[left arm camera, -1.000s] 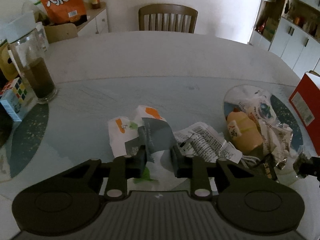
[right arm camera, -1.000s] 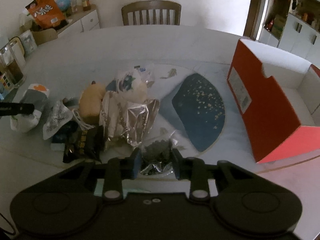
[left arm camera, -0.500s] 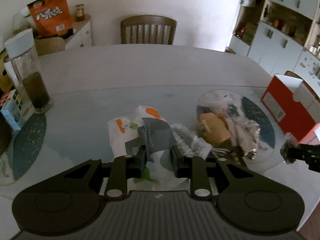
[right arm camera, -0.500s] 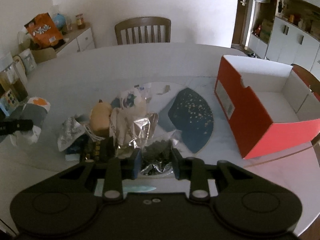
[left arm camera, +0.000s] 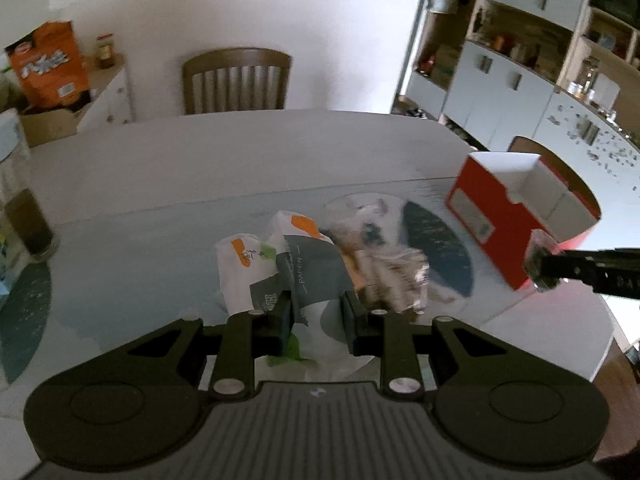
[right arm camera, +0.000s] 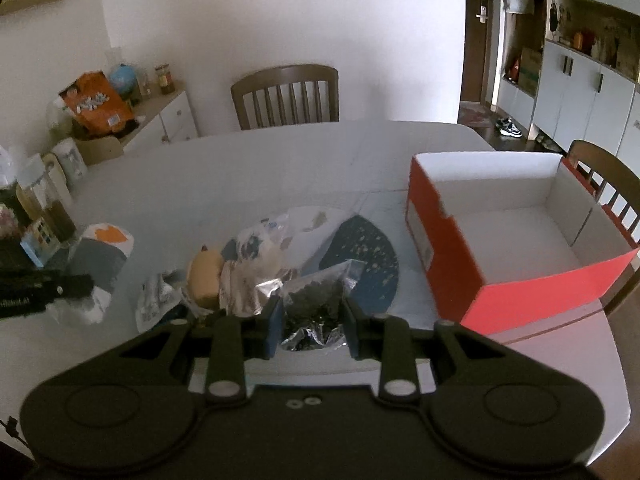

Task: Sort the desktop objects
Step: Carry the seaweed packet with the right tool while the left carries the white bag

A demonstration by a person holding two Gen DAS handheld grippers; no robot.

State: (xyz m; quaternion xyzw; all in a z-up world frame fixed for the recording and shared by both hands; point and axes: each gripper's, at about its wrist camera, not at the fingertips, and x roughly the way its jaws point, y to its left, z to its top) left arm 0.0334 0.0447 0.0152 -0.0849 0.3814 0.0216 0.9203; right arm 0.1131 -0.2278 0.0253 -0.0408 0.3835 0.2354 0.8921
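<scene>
My left gripper (left arm camera: pixel 316 318) is shut on a white, grey and orange tissue pack (left arm camera: pixel 280 272) and holds it above the table. In the right wrist view the same tissue pack (right arm camera: pixel 100 264) hangs at the left from the left gripper's fingers (right arm camera: pixel 72 286). Between the pads of my right gripper (right arm camera: pixel 312 322) is a clear bag of dark bits (right arm camera: pixel 316 304), gripped and lifted. An open red box (right arm camera: pixel 508 236) with a white inside stands at the right. A heap of wrappers (right arm camera: pixel 240 276) with a tan plush toy (right arm camera: pixel 206 276) lies on the table between the two.
A dark blue speckled mat (right arm camera: pixel 360 260) lies left of the red box (left arm camera: pixel 516 216). A glass jar (left arm camera: pixel 24 204) stands at the table's left edge. Wooden chairs (right arm camera: pixel 286 96) stand behind and to the right. White cabinets (left arm camera: pixel 520 92) line the right wall.
Both grippers have risen with their loads, so the table looks farther below. The left view swung right, bringing the red box and the right gripper into sight.
</scene>
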